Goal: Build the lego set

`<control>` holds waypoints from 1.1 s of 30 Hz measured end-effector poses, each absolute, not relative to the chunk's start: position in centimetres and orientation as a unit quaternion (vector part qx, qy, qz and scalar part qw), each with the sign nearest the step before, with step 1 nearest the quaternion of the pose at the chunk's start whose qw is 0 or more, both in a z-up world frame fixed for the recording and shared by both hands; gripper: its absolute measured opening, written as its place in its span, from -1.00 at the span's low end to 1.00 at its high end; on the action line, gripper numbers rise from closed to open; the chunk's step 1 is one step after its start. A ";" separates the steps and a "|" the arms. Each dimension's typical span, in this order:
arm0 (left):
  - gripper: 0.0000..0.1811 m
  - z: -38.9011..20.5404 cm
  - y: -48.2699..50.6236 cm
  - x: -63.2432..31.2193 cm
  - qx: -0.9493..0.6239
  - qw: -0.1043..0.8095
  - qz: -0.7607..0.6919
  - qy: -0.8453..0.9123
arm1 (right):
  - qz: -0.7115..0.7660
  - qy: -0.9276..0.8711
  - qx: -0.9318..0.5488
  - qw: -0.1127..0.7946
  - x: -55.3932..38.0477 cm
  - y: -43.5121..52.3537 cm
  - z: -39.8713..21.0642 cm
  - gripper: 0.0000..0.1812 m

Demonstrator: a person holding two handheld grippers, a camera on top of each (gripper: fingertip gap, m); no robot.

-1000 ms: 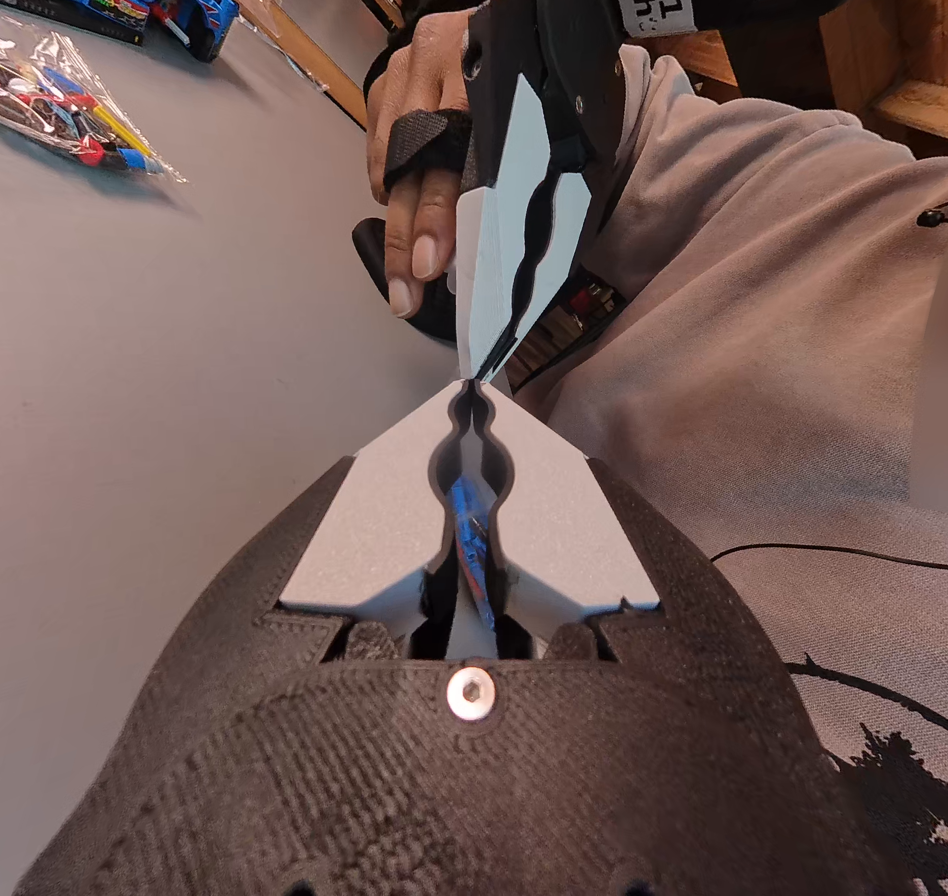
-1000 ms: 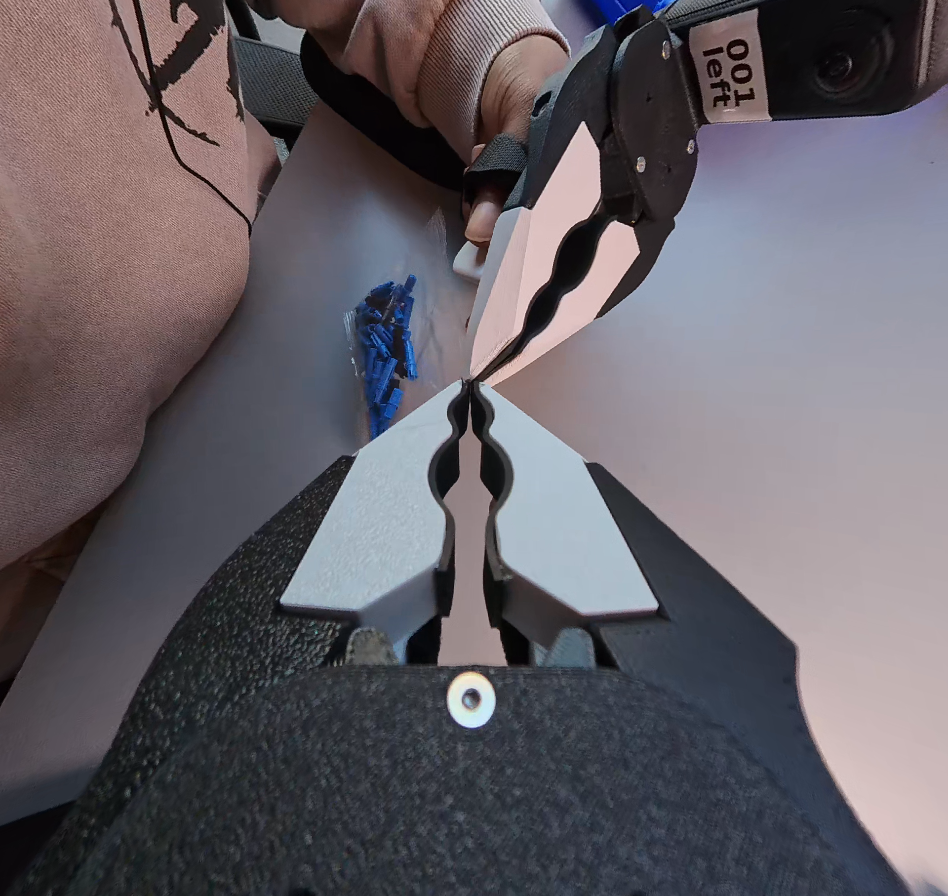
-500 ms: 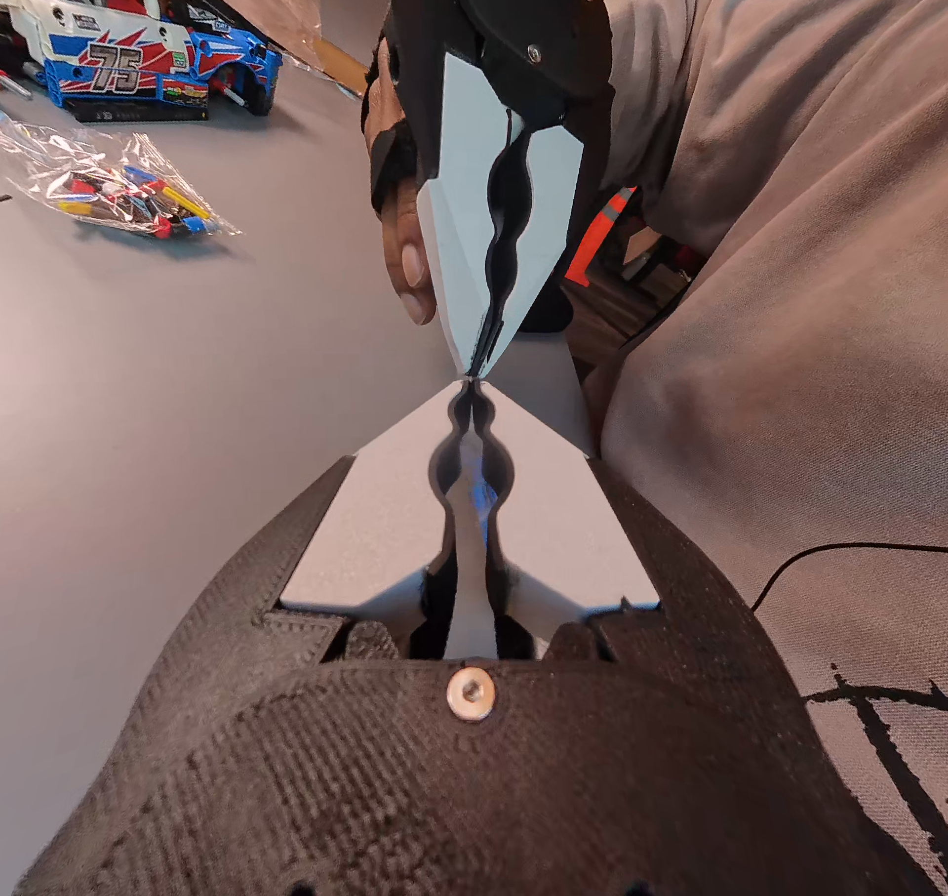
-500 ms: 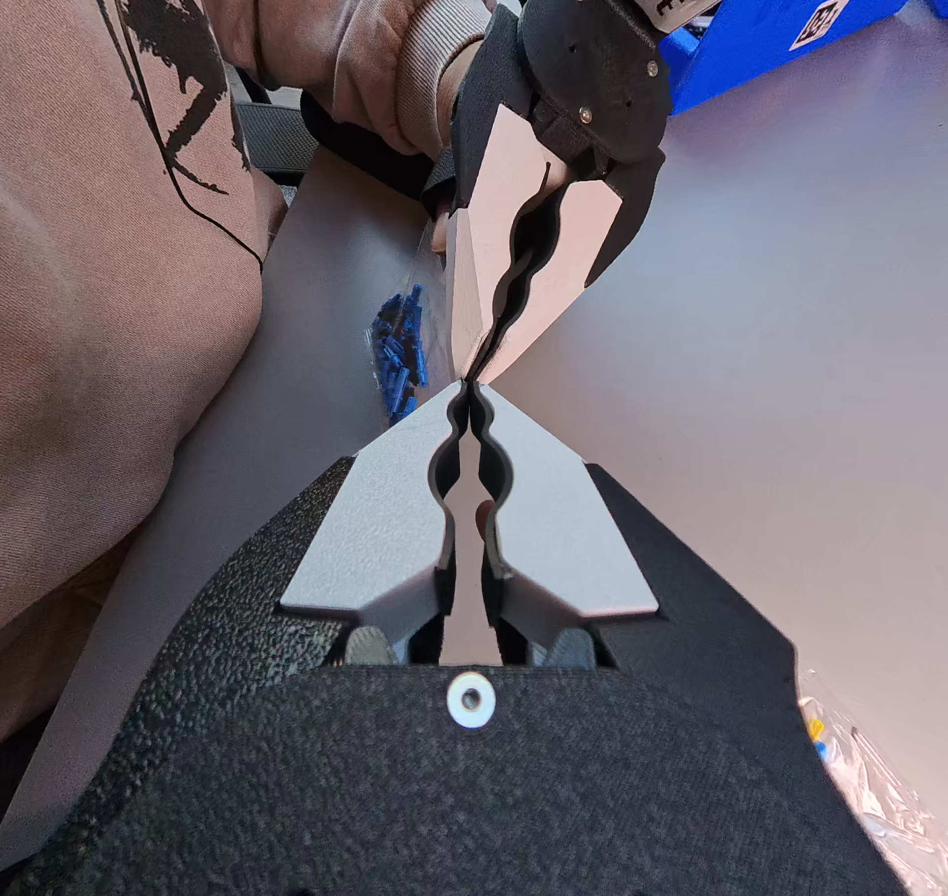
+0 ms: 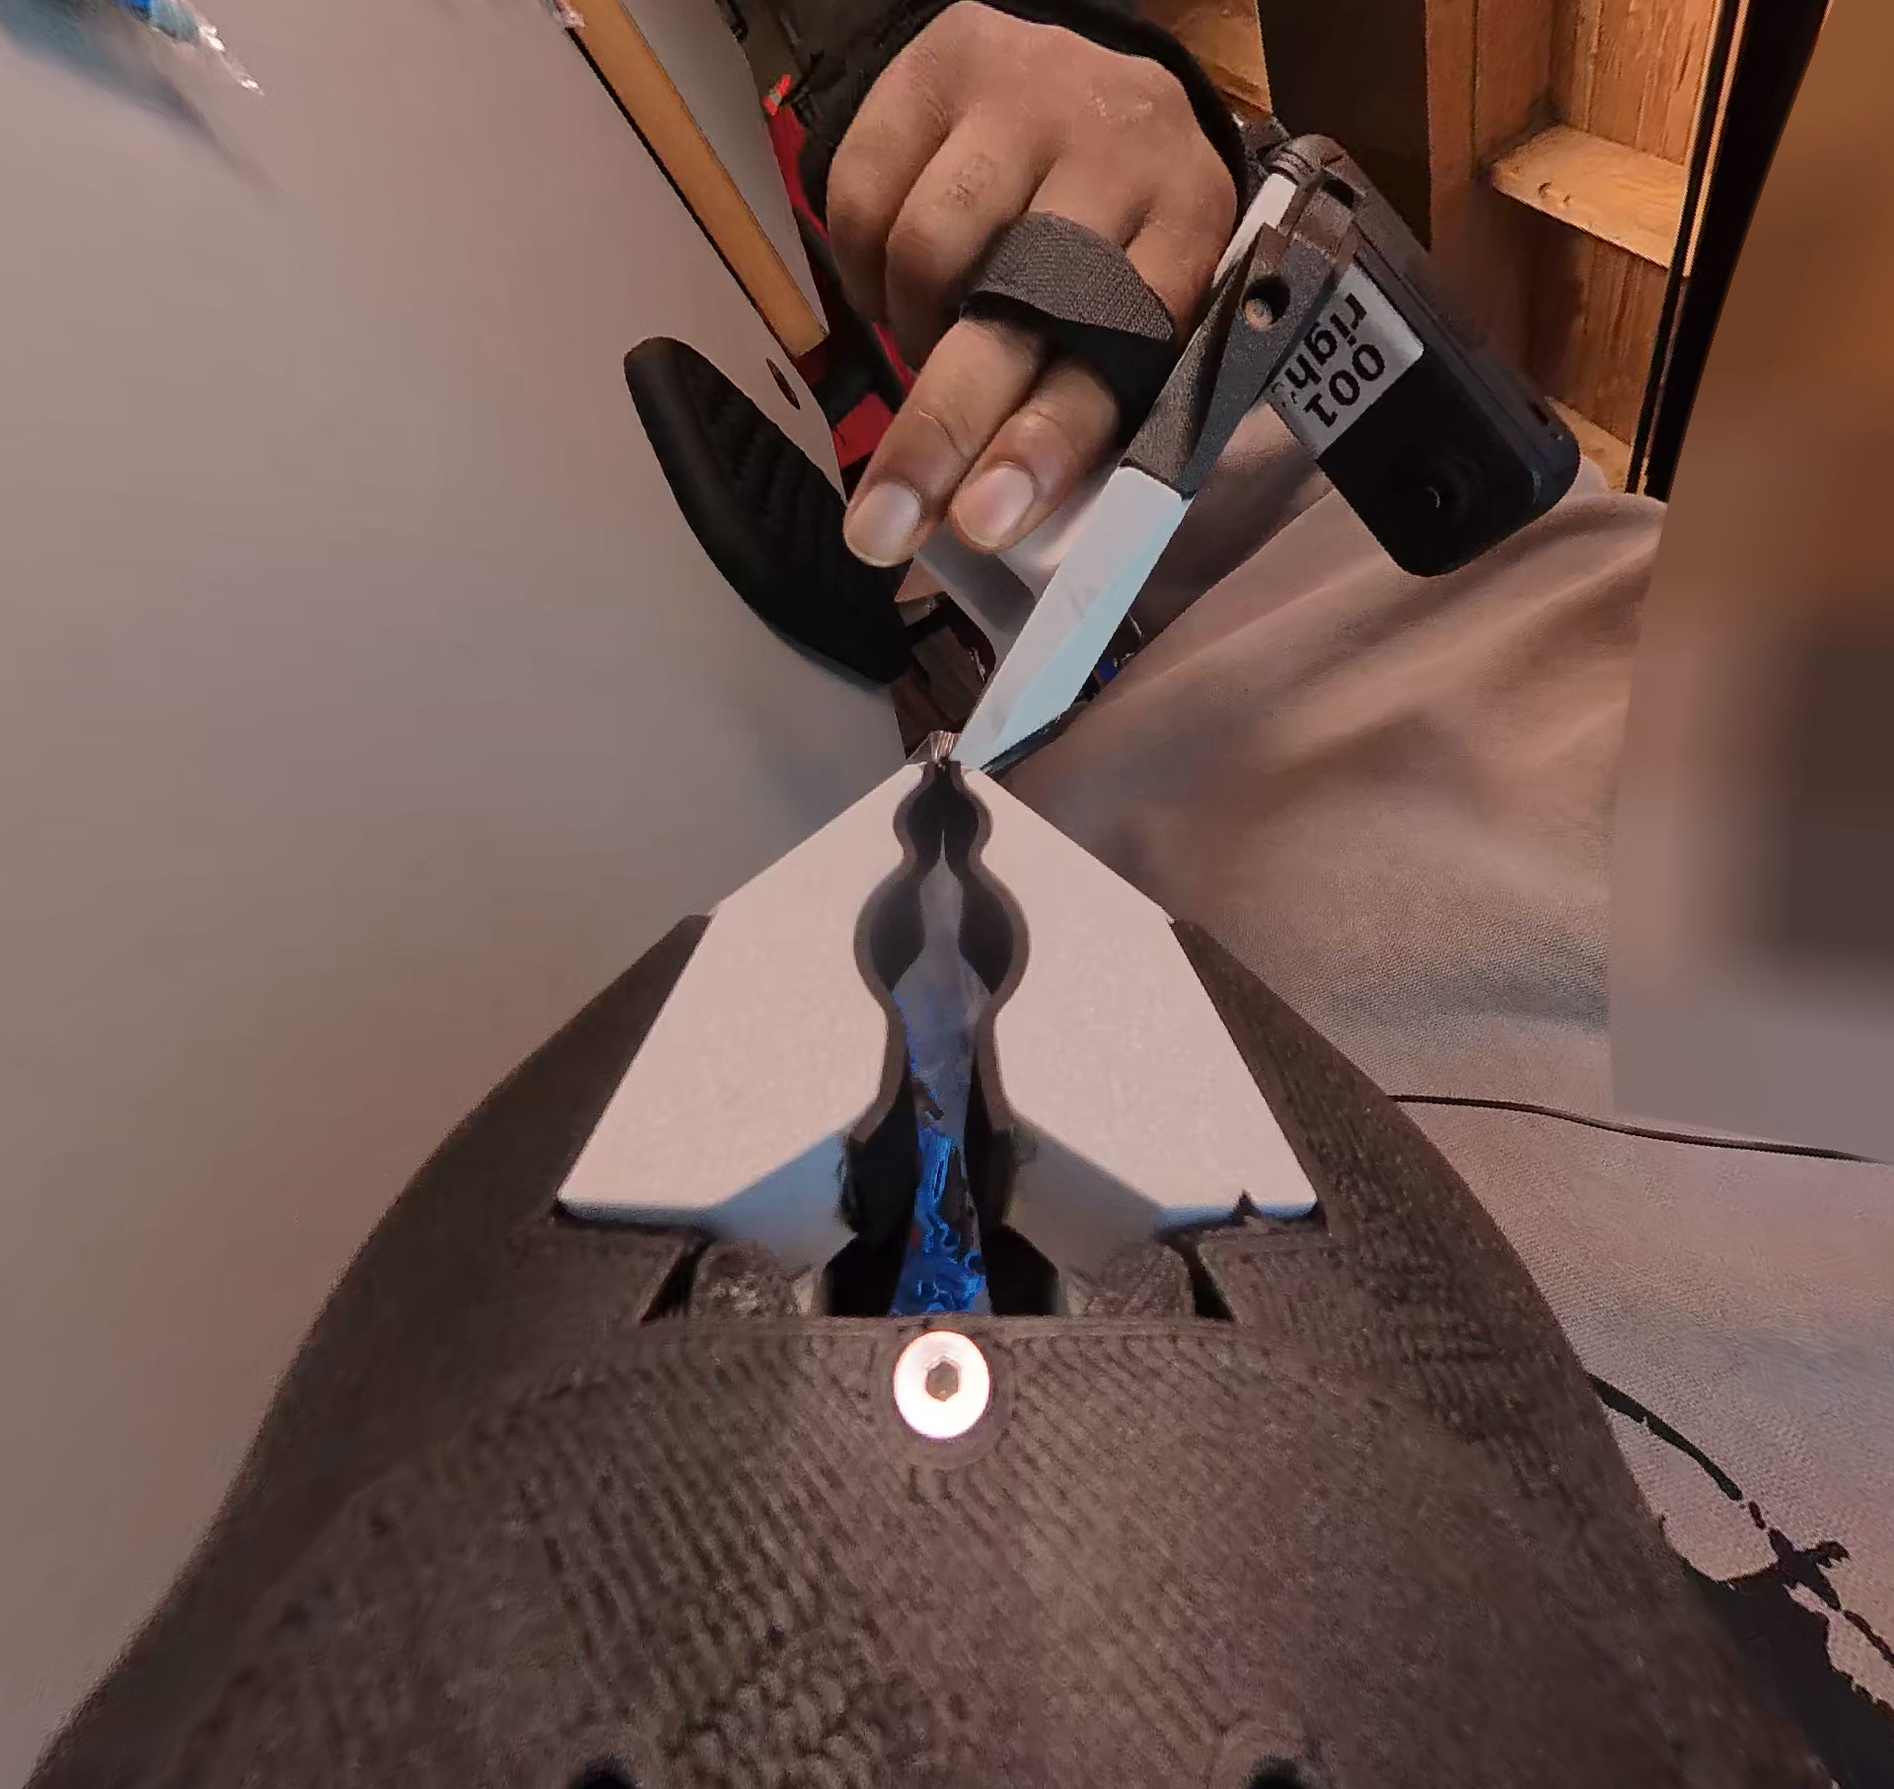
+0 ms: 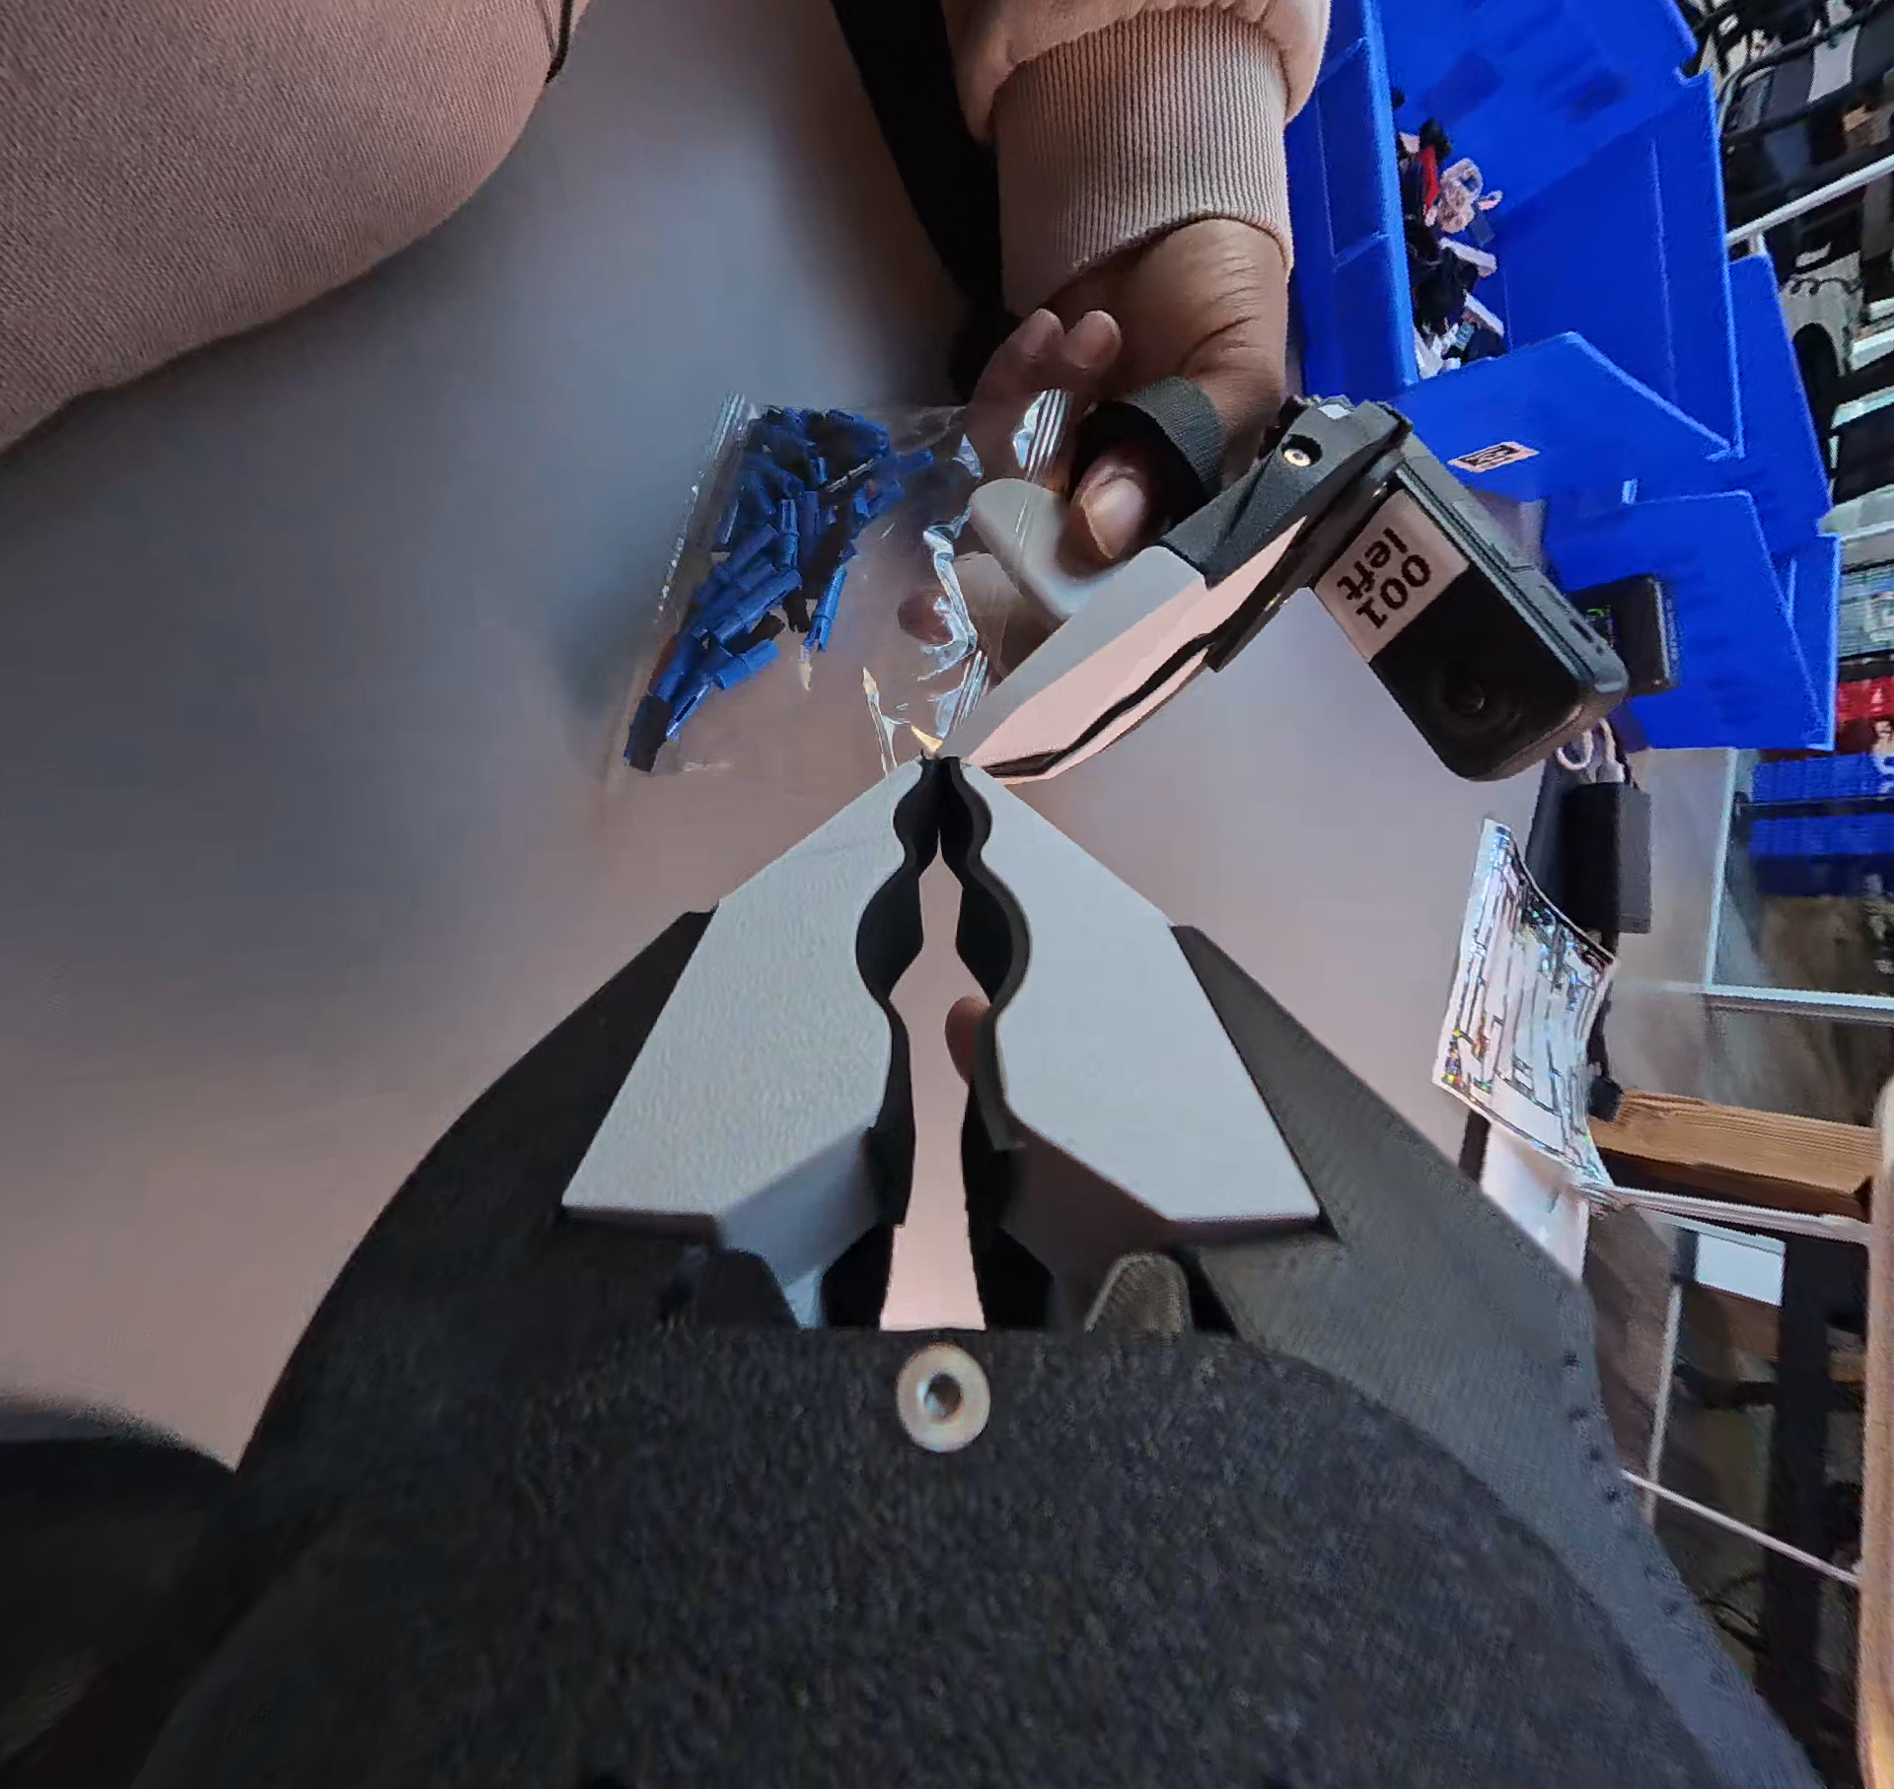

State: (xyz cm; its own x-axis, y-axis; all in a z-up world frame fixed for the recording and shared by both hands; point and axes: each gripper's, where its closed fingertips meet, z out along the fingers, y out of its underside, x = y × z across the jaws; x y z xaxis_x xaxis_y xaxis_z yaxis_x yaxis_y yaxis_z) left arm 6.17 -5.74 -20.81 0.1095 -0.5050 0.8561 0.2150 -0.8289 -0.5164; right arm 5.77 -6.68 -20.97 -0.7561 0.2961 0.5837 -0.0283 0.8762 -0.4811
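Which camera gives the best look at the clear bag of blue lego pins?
The right wrist view: the clear bag of blue pins hangs in full sight above the table. The left wrist view shows only a blue sliver between its own gripper's fingers.

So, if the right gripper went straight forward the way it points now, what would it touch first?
The right gripper would most likely meet the left gripper first: their tips almost touch, both shut on the clear plastic bag of blue pins. Depth is hard to judge.
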 end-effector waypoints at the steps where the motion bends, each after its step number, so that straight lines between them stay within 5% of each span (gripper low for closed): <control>1: -1.00 -20.9 -5.7 6.2 -0.694 0.271 -0.659 0.103 | 0.232 -0.908 -0.070 0.341 5.9 -6.7 -21.1 -1.00; 6: -1.00 -20.3 -2.8 1.7 -0.690 0.337 -0.640 0.016 | 0.247 -0.923 -0.012 0.295 9.0 -9.8 -23.1 -1.00; 13: -1.00 -20.5 -5.0 5.6 -0.712 0.331 -0.607 0.122 | 0.355 -0.849 -0.242 0.307 5.7 -4.5 -18.5 -1.00; 17: -1.00 -20.3 -5.2 5.7 -0.710 0.340 -0.604 0.130 | 0.438 -0.803 -0.340 0.219 5.7 -4.4 -18.9 -0.74; 25: -1.00 -19.9 -5.2 5.8 -0.710 0.358 -0.589 0.144 | 0.493 -0.766 -0.380 0.162 5.0 -5.4 -19.8 -0.99; 33: -0.94 -18.9 -5.0 5.5 -0.723 0.425 -0.511 0.188 | 0.548 -0.699 -0.451 0.088 4.7 -5.1 -18.9 -1.00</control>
